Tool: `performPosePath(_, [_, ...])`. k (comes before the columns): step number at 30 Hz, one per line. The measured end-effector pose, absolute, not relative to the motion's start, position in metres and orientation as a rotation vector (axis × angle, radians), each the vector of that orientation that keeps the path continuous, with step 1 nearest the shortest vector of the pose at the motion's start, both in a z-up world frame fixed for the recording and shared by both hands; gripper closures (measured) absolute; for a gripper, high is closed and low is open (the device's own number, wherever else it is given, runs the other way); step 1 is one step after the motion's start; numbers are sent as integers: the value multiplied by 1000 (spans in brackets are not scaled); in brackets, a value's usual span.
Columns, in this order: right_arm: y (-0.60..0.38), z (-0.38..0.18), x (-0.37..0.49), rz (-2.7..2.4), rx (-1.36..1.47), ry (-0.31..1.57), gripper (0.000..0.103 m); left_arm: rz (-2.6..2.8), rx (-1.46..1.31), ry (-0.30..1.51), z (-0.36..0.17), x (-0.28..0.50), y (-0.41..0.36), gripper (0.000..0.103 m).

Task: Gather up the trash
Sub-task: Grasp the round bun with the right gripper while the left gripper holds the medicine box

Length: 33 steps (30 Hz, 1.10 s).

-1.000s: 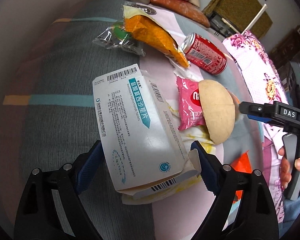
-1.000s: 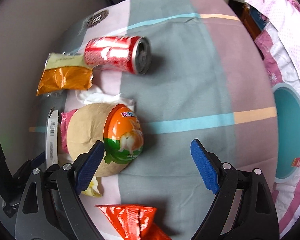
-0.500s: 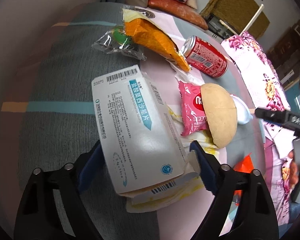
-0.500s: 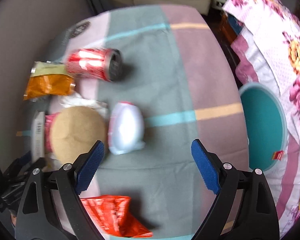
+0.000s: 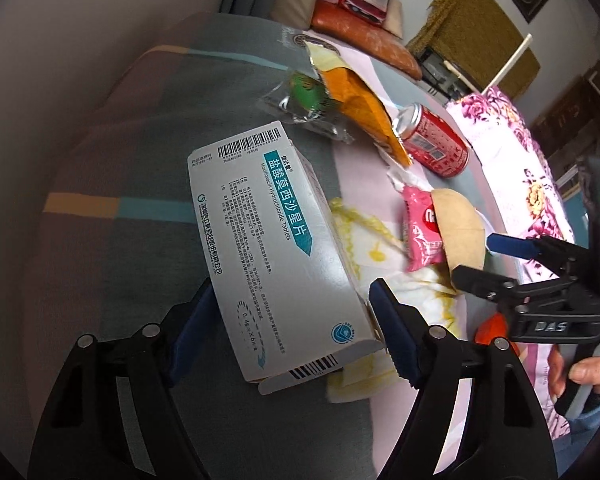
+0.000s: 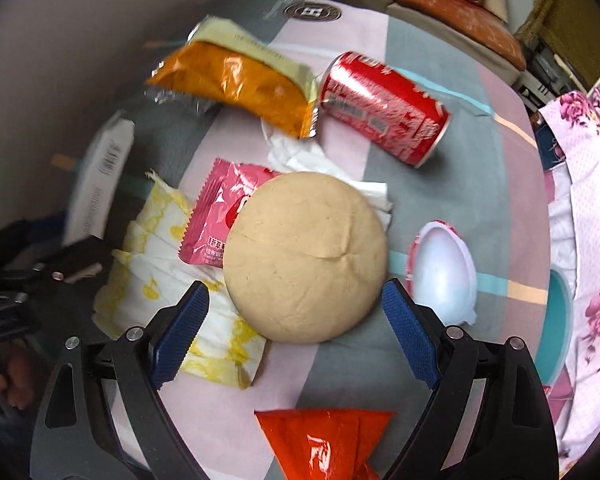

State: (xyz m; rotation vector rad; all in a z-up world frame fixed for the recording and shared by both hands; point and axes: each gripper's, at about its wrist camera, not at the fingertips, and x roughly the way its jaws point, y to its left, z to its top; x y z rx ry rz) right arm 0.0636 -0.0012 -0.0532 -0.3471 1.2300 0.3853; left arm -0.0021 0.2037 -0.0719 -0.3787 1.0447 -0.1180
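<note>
My left gripper [image 5: 290,312] is shut on a white medicine box [image 5: 268,236] with teal print and holds it tilted above the striped table [image 5: 132,160]. My right gripper [image 6: 296,308] is open, its fingers on either side of a tan dome-shaped bowl [image 6: 306,260] that lies upside down; I cannot tell whether they touch it. Around the bowl lie a pink wrapper [image 6: 224,212], a yellow-stained tissue [image 6: 164,272], a red can [image 6: 384,108], an orange snack bag [image 6: 240,84], a white egg-shaped shell [image 6: 444,276] and a red wrapper [image 6: 324,440].
A clear wrapper with a green item [image 5: 308,104] lies at the far side. A teal bin [image 6: 560,328] stands beside the table at the right, by a pink floral cloth [image 6: 588,200]. A sofa with cushions [image 5: 360,28] is behind the table.
The right gripper swung away from the egg-shaped toy, which now lies white side up, and came over the tan bowl. The left gripper lifted the medicine box a little.
</note>
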Motion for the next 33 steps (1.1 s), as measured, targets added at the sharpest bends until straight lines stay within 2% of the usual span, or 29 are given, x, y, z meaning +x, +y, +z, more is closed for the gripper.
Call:
performPosePath(8, [2,-66,62,357,-400,1218,16,-90,-368,1061,-75,4,199,22])
performPosePath(15, [-42,-30,71,373,-157,1152,50,-129,-407,1042,-66,2,199,26])
performPosePath(18, [-64,-17,78,374,-43,1141,59,-159,-389,1015,-54,1,193,26])
performPosePath(24, [-97,-9,96,329,98,1137,69,-281,-338,977,-30,2,160,26])
performPosePath(33, [-115,-22,107,294,134,1150,71,-366,-281,1018,-38,37,109,26])
